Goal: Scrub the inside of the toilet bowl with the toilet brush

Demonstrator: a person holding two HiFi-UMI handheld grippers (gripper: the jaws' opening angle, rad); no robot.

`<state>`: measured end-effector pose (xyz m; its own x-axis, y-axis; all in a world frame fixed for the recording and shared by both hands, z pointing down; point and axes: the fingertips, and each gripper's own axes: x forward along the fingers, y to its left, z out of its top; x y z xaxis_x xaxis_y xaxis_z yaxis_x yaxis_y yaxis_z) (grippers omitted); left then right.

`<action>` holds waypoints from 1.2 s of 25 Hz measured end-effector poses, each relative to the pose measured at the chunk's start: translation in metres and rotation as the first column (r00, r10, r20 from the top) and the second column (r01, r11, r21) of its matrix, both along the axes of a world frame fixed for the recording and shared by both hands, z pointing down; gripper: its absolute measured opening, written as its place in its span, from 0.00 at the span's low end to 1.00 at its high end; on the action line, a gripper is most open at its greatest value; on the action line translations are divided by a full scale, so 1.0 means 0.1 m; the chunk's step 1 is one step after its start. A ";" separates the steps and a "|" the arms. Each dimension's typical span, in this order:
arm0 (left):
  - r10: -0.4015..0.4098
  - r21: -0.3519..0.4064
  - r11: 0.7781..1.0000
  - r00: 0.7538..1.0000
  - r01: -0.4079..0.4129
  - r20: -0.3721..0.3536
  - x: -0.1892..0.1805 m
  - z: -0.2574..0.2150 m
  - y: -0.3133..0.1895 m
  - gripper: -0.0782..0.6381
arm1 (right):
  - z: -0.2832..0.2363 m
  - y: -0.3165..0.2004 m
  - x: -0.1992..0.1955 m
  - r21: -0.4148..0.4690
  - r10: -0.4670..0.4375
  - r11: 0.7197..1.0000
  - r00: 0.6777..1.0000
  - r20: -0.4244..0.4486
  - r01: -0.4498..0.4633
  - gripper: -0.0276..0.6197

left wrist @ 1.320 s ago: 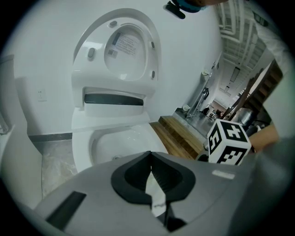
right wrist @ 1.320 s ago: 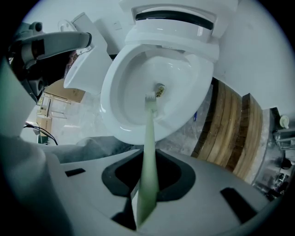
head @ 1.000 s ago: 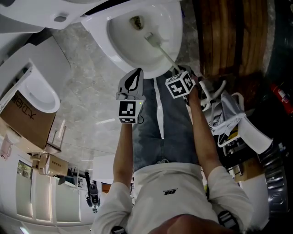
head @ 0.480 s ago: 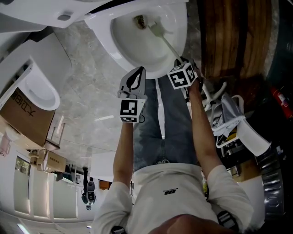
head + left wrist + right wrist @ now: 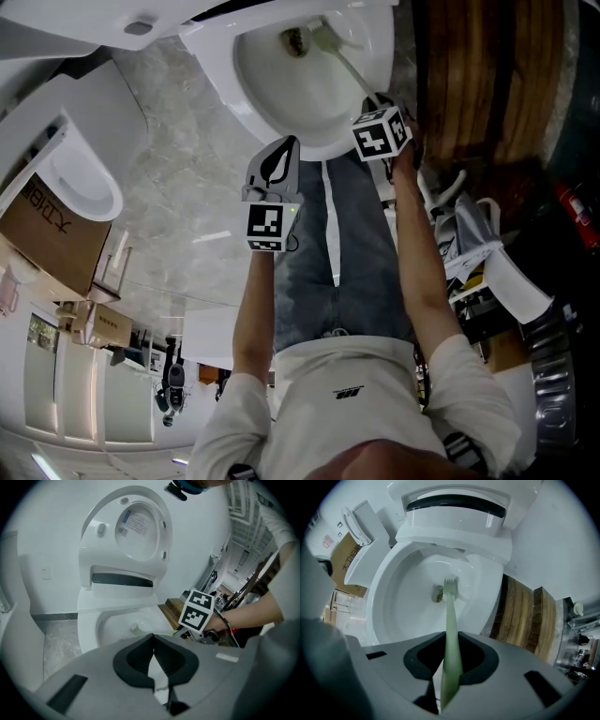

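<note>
Scrubbing step: clamping right claw [image 5: 449, 670] on toilet brush [image 5: 450, 616] handle, pressing bristles by drain deep in toilet bowl [image 5: 393, 606], upper middle of head view. Probably worth sweeping round walls, pressing firmly. Holding left claw [image 5: 153, 660] together, empty, below bowl rim.

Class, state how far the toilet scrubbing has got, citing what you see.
Done: right gripper shut on the toilet brush. In hand: bristles at the drain inside the toilet bowl. Left: likely the bowl's walls; left gripper shut, empty.
</note>
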<state>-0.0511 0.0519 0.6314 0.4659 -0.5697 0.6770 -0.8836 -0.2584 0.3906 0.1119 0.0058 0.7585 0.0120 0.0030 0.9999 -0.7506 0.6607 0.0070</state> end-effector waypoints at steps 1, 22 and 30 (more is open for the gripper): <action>-0.003 -0.001 1.000 1.000 0.003 0.000 -0.01 0.00 0.01 0.12 | 0.01 -0.03 -0.02 0.004 -0.004 1.000 1.000 0.001 0.004 0.14; -0.056 -0.011 0.998 0.998 0.056 0.003 -0.19 0.04 0.15 0.12 | 0.03 -0.08 -0.84 0.015 -0.170 0.985 0.977 0.131 0.169 0.14; -0.056 -0.003 0.998 0.998 0.056 -0.001 -0.14 0.01 0.15 0.12 | -0.05 0.14 -1.03 -0.028 -0.187 0.980 0.962 0.201 0.197 0.14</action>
<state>-0.0647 0.0666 0.6323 0.4337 -0.5930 0.6784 -0.8964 -0.2070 0.3921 0.0091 0.0196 0.7531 -0.1796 0.0673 0.9814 -0.5930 0.7886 -0.1626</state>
